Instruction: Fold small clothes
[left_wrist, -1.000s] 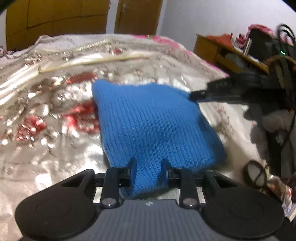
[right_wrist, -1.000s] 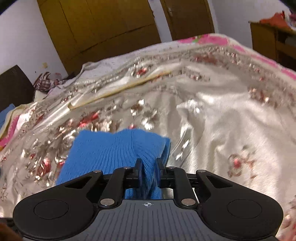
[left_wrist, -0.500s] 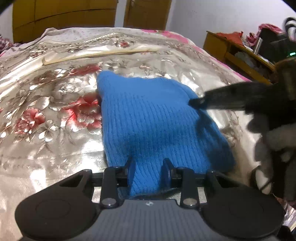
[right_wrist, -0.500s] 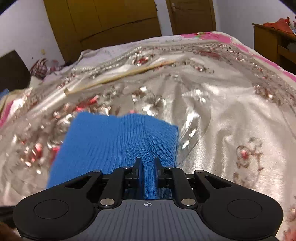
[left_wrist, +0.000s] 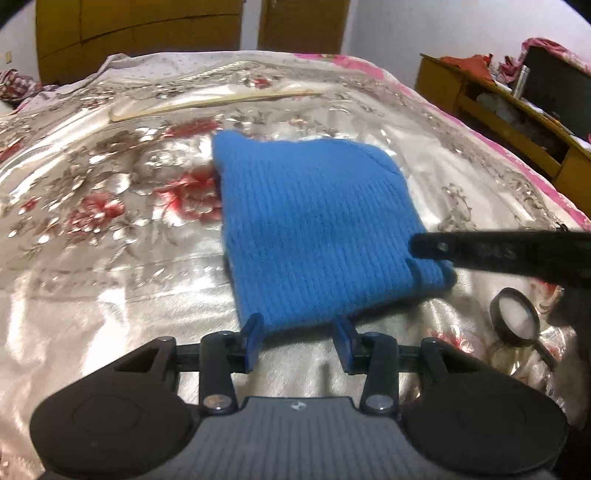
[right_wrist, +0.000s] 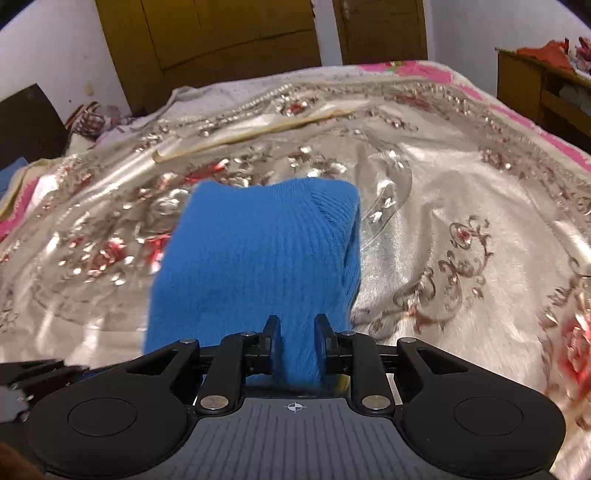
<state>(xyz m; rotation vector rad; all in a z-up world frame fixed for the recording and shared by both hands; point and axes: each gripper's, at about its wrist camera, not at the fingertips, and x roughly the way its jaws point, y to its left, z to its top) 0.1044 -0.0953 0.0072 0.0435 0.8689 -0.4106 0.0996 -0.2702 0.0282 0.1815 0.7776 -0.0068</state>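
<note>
Blue ribbed knitted cloth (left_wrist: 317, 229), folded into a rough rectangle, lies flat on the shiny cream bedspread with red and brown flowers (left_wrist: 92, 258) that covers the bed. Its near edge sits right at the tips of the left tool (left_wrist: 299, 338), whose blue-tinted fingers (left_wrist: 253, 334) stand spread apart; the jaws have just been opening, and the cloth edge lies at or just beyond the gap without being pressed by either pad. In the left wrist view the right tool (left_wrist: 428, 247) reaches in from the right as a dark, blurred bar, its tip at the cloth's near right corner, where the knit puckers slightly. In the right wrist view the right tool (right_wrist: 295, 328) has a raised fold of the blue cloth (right_wrist: 258, 266) running between its black fingers (right_wrist: 271, 332); its jaws have also just been opening, and motion blur keeps me from telling whether the pads press the fabric.

Around the cloth the bedspread is bare. A long pale strip (left_wrist: 207, 103) lies across the bed well beyond the cloth. A black-rimmed round lens with a handle (left_wrist: 515, 319) rests on the bedspread near the right edge, beneath the right tool. Beyond the bed stand brown wooden wardrobe doors (right_wrist: 207, 48), and at the right a yellow-brown wooden shelf unit (left_wrist: 498, 110) carrying red cloth and clutter.
</note>
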